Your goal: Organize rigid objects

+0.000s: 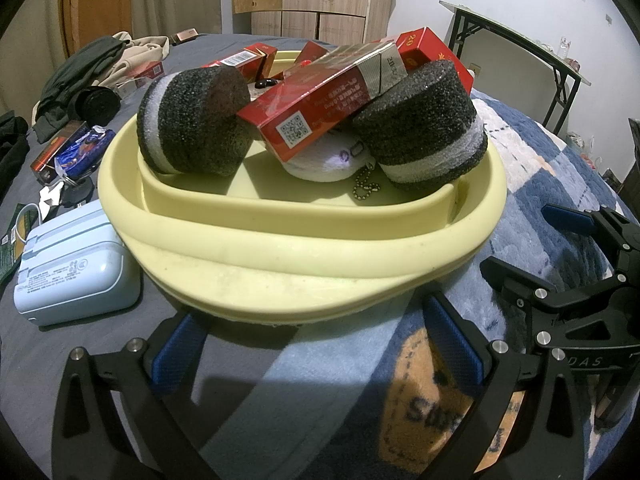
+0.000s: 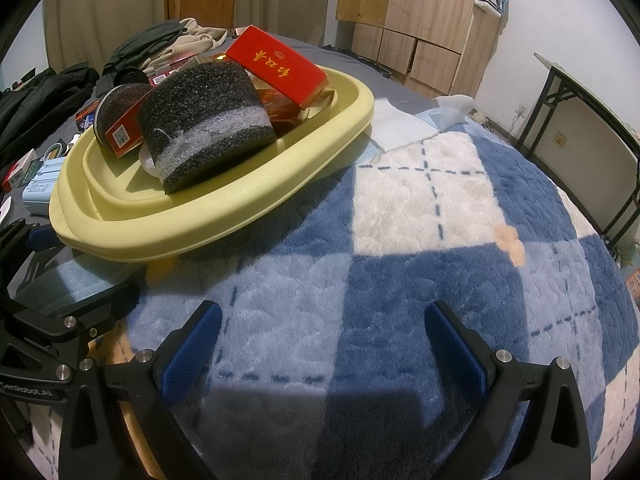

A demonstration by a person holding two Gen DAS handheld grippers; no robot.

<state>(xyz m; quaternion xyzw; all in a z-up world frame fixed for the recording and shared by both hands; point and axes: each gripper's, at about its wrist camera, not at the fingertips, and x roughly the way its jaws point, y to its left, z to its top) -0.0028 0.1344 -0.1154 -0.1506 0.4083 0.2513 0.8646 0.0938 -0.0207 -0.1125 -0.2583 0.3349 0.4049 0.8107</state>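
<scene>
Fingers come first in both views: the left gripper (image 1: 316, 344) stands wide open and empty, its blue pads just short of the near rim of the yellow basin (image 1: 304, 256), and the right gripper (image 2: 320, 344) is equally wide open with nothing between its pads, hanging over bare blue-and-white blanket (image 2: 420, 208) to the right of the basin. The basin sits half on the blanket, half on the grey sheet beyond, and it is already well filled. Nearest the rim lie two round foam blocks, one at the left (image 1: 192, 120) and one at the right (image 1: 424, 132), each dark with a pale band around it; they look light and squashy, so a grip across the flat faces would likely hold better than one across the curved side. Propped between them is a red carton (image 1: 324, 96), stiff, light and glossy, probably best taken across its narrow sides. Under it rests a white lump with a bead chain (image 1: 366, 188). Further red cartons lie at the back of the basin. Left of the basin, on the sheet, sit a pale blue case (image 1: 72, 264), smooth and rounded and likely slippery, then small red boxes (image 1: 52, 152) still outside the basin, and farthest off a heap of clothes (image 1: 92, 68).
</scene>
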